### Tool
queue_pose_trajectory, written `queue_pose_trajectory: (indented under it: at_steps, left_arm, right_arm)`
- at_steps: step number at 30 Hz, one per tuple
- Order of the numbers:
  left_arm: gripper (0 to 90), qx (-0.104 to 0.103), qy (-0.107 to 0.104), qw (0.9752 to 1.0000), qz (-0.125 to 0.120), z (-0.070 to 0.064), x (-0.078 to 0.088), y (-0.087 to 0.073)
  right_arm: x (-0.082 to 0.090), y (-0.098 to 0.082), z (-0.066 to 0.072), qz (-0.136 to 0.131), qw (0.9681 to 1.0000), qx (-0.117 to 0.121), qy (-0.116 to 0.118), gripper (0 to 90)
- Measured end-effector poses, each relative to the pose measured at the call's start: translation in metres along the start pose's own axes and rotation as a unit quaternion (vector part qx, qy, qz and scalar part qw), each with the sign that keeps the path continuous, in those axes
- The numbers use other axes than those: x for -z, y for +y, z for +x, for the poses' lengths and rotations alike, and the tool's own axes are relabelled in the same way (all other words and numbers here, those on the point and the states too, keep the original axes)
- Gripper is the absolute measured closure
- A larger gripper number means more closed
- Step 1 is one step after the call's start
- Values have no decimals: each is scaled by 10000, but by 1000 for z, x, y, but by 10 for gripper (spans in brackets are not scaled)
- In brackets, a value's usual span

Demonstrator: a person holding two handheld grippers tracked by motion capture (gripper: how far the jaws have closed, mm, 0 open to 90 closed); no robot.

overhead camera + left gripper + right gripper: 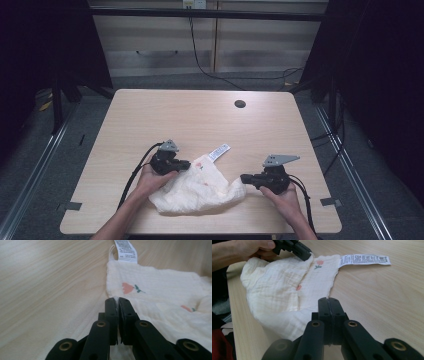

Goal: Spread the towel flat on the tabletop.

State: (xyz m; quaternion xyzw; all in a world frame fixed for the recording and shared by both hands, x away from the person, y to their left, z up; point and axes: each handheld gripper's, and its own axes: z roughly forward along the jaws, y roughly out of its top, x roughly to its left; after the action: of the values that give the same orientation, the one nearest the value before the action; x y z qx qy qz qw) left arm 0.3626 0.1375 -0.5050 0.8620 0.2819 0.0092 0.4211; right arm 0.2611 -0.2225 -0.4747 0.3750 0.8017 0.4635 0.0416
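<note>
A cream muslin cloth (pixel 200 190) with small pink flower prints lies crumpled near the table's front edge, its white care label (pixel 219 152) pointing away. My left gripper (pixel 189 164) is shut on the cloth's upper left edge; in the left gripper view a thin fold of cloth (pixel 162 295) sits between the jaws at my left gripper (pixel 117 300). My right gripper (pixel 243 178) is shut on the cloth's right corner. In the right gripper view the cloth (pixel 279 292) runs up to my right gripper (pixel 328 300), with the left gripper (pixel 308 256) at the far edge.
The light wooden table (pixel 200 115) has a round cable hole (pixel 240 104) at the back right. Cables trail from both grippers toward the front edge. Dark frames and floor rails flank the table, with cabinets behind.
</note>
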Motion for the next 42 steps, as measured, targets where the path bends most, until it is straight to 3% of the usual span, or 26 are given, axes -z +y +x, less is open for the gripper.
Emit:
queue_pose_trajectory:
  at_steps: [4,7,9,11,15,25,29,32,35,42]
  left_arm:
    - [867,259,-166,9987,-396,4,16,2]
    - [868,290,-163,9971,-683,5,34,7]
    - [868,348,-277,9951,-883,5,46,8]
    - [868,204,-132,9955,-920,2,55,10]
    - [866,144,-88,9948,-1003,3,68,12]
    - [861,-69,98,9960,-882,1,62,11]
    - [868,-32,3,9961,-878,2,61,11]
    - [868,58,-100,9944,-1049,3,67,13]
    - [870,118,-70,9923,-1230,3,78,16]
    - [870,177,-31,9875,-1565,6,103,22]
  right_arm:
    - [2,0,0,-30,10000,-11,5,896]
    - [5,1,0,-105,9999,-26,-26,896]
    - [9,3,1,-174,9998,-19,-46,896]
    - [13,4,1,-245,9997,-34,-60,896]
    - [18,5,0,-349,9993,-67,-97,896]
    - [20,5,0,-364,9993,-73,-101,896]
    - [20,5,-1,-362,9993,-82,-106,896]
    - [22,6,-1,-383,9992,-73,-109,896]
    - [28,12,-2,-466,9988,-28,-149,896]
    - [45,40,1,-753,9967,186,-240,897]
